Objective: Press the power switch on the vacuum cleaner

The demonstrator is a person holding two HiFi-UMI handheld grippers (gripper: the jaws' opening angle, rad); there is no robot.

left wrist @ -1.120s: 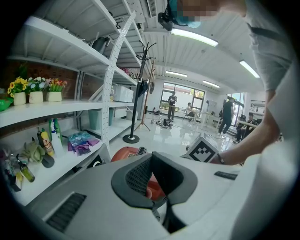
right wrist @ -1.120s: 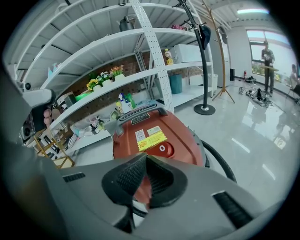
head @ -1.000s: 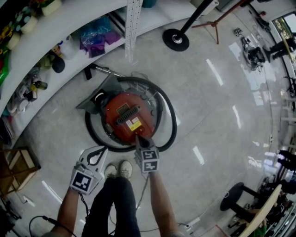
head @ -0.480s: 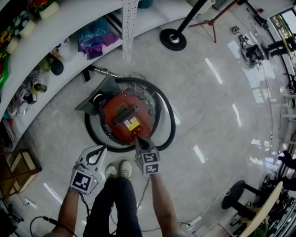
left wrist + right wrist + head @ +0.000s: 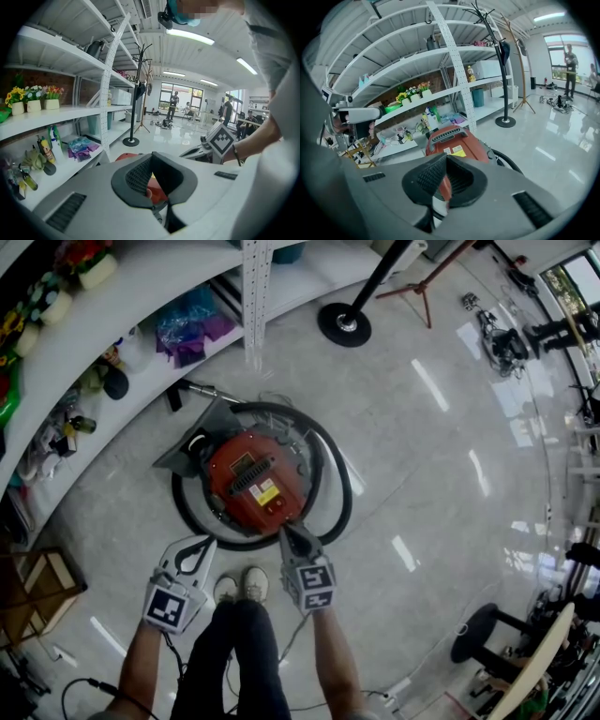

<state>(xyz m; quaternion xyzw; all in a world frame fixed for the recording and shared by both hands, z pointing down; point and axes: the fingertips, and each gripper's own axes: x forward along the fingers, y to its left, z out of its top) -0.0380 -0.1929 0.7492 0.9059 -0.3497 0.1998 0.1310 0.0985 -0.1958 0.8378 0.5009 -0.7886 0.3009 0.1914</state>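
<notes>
Approach step. I hold the right gripper (image 5: 287,533), jaws closed and empty, at the round red vacuum cleaner (image 5: 246,474); left gripper (image 5: 207,542) closed, idle. Next: press its power switch (image 5: 274,507) squarely.

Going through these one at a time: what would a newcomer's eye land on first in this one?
The red vacuum cleaner on the glossy floor at the middle of the head view, ringed by its black hose. Next comes the right gripper, its tip at the cleaner's near edge, while the left gripper is held back beside the person's shoes. White shelves with small goods curve along the upper left.
</notes>
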